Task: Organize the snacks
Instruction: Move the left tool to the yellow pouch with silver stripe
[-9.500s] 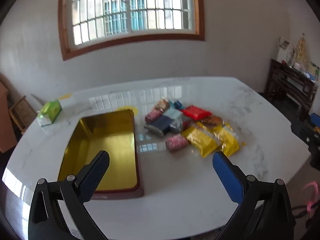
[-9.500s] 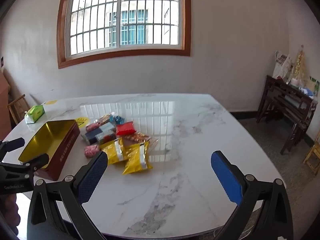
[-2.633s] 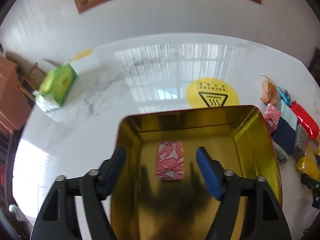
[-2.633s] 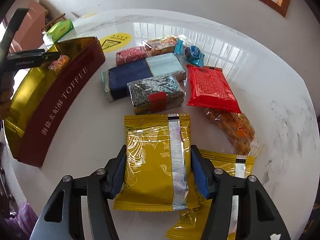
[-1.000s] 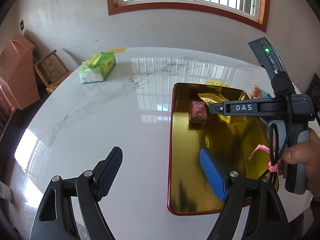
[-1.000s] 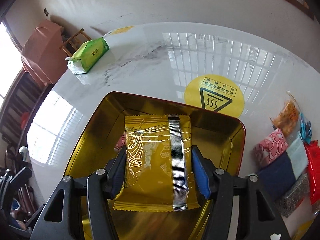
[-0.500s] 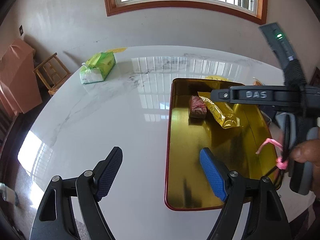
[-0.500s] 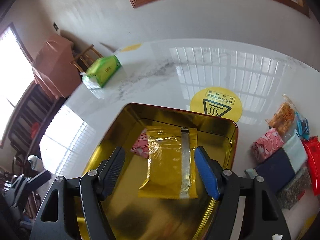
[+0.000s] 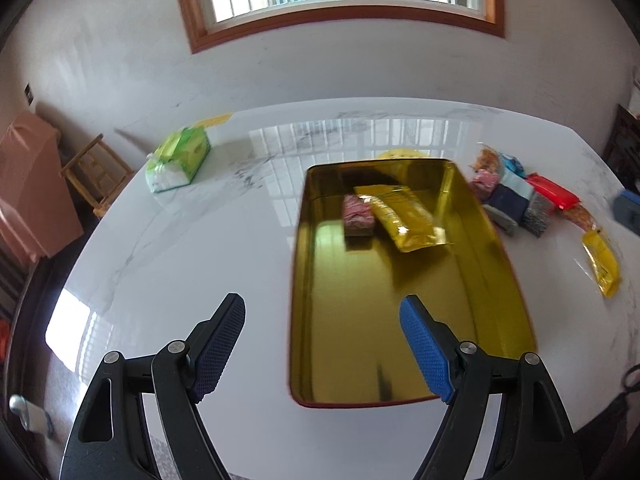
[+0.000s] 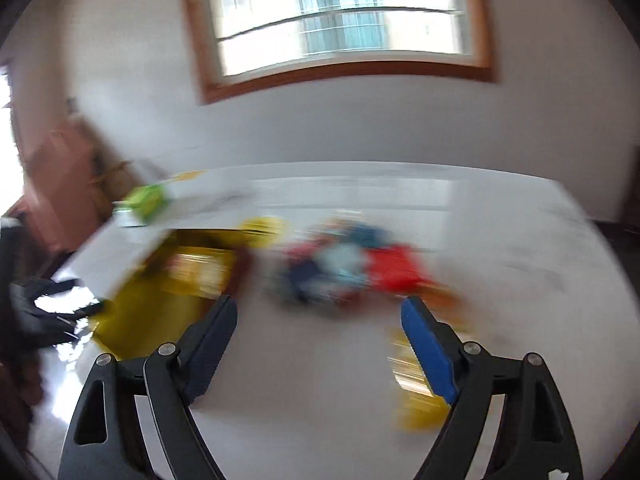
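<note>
Gold tin (image 9: 404, 320) held pink candy pack (image 9: 358, 216) touching yellow snack packet (image 9: 408, 218); left gripper (image 9: 322, 344) and right gripper (image 10: 318, 350) both gaped wide, empty; right view blurred

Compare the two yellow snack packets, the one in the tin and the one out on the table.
The yellow packet in the gold tin lies on the tin's floor beside a pink snack; the yellow packet on the table lies on bare marble, apart from the other snacks. The first is already sorted, the second is not yet. Both are flat, glossy yellow wrappers, and neither is gripped.
</note>
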The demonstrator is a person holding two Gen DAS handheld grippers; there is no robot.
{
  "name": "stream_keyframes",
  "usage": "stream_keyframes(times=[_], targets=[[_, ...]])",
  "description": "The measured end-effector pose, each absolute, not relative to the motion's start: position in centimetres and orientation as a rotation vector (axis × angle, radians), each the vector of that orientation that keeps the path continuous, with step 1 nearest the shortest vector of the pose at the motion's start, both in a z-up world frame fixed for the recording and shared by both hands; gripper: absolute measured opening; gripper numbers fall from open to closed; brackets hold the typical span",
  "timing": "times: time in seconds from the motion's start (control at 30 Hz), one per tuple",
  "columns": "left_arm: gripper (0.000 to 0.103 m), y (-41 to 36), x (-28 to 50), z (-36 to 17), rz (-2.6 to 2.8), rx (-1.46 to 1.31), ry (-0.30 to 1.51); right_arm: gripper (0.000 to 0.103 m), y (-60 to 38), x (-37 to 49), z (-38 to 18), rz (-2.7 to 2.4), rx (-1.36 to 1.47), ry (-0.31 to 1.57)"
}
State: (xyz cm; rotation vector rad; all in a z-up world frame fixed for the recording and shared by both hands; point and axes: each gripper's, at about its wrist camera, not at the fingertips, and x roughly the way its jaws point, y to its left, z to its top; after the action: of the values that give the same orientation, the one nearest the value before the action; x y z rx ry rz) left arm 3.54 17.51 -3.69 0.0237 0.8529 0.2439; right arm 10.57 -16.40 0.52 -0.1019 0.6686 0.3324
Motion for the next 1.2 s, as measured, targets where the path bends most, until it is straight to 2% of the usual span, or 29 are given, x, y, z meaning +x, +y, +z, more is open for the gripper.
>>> stream_keyframes(times=[0.17,0.33,0.63,0.93,1.2], targets=[[0.08,13.2,3.3,-2.5,0.141,0.092,0.835,0.082,-26.2,9.8,-1.2,0.069,-0.108,0.706],[0.08,8.1,3.8,-1.9,0.003,0.155,0.848,0.082,-31.1,10.0,-3.1,-0.01,-0.048,0.751],[0.081,0.0,7.1,-2.7,-0.238,0.074,1.0,0.082,-35.4,12.0,-6.3,-0.038,0.043,0.813],[0.081,-6.5,13.7,-5.3,-0.429,-0.124,1.156,0.082,-38.3,13.2,-6.9,-0.048,0.139,0.813],[0.081,-11.1,18.9,-7.9,-0.394,-0.123,1.24,0.083,-39.4,13.1,-7.0,-0.001,0.214,0.808]])
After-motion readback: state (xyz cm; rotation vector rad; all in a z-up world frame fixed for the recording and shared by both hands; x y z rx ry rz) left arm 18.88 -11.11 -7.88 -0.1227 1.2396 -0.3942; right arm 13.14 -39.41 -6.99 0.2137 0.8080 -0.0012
